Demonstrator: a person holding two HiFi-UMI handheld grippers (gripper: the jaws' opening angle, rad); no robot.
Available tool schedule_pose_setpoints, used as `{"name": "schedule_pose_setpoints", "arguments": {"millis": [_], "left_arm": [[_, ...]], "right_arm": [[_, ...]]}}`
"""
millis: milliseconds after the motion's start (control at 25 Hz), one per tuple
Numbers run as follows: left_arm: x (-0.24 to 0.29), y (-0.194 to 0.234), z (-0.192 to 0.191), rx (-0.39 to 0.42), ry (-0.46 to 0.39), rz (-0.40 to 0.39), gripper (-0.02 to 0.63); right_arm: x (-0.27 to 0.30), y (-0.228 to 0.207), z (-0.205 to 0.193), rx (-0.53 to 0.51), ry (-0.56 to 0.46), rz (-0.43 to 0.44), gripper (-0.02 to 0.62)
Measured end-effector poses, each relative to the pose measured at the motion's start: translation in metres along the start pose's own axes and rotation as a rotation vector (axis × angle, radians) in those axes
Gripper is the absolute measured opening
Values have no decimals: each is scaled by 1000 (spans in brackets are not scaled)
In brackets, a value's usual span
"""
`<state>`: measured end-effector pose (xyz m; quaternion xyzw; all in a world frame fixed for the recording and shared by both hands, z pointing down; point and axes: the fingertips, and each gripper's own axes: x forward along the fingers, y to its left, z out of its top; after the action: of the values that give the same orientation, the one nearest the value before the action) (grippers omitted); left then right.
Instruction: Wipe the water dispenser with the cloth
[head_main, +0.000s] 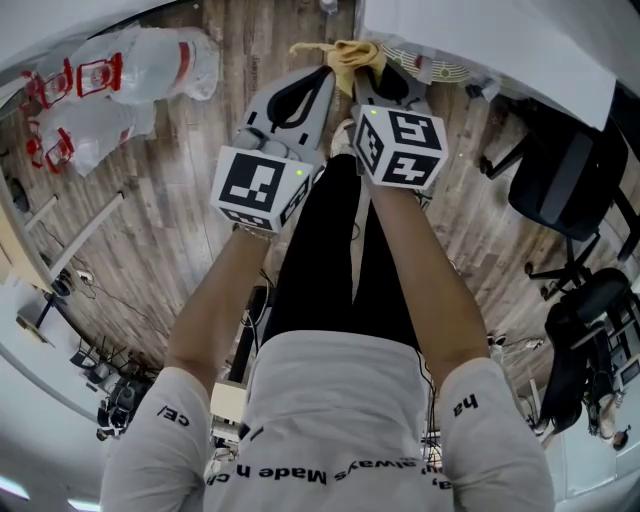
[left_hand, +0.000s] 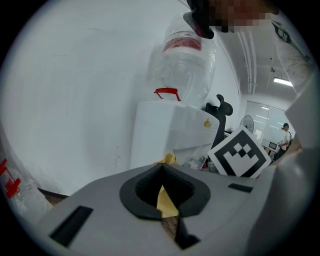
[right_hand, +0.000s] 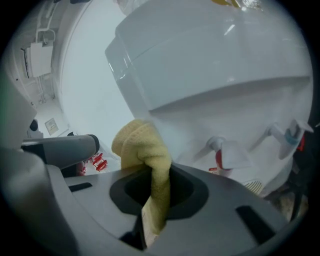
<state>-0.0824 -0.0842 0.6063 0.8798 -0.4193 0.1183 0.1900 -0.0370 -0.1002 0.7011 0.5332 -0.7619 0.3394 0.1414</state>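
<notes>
Cloth (right_hand: 146, 147): yellow, soft-piled, bunched into a wad. It is pinched between the closed jaws of the right tool (right_hand: 150, 172), with the wad standing above them and a tail hanging below. Water dispenser (right_hand: 215, 75): white, glossy, upright, right behind the cloth, contact unclear; red-marked tap (right_hand: 220, 152) and blue-marked tap (right_hand: 289, 135) on its front.

Clear plastic jugs (head_main: 120, 80) lying on wood floor (head_main: 160, 240); black office chair (head_main: 565, 170) right.
</notes>
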Motion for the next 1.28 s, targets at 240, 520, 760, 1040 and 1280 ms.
{"name": "schedule_pose_setpoints", "arguments": {"millis": [240,520,760,1040,1280], "left_arm": [[2,1,-5,-4,8,-3,17],[5,4,-4,-6,8,-5,17],[2,14,-5,-12,5,5,17],[1,23,-6,-17,7,16,17],[0,27,-7,-20,10,19,17]], "right_arm": [[7,-11,-13,48,10,-20,57],[18,-21,-25,48,20,-40,57],[30,-28,-41,20,40,-58,57],[42,-36,-55,-20,63,-71,57],[54,-45,-70,-60,98,-77,58]]}}
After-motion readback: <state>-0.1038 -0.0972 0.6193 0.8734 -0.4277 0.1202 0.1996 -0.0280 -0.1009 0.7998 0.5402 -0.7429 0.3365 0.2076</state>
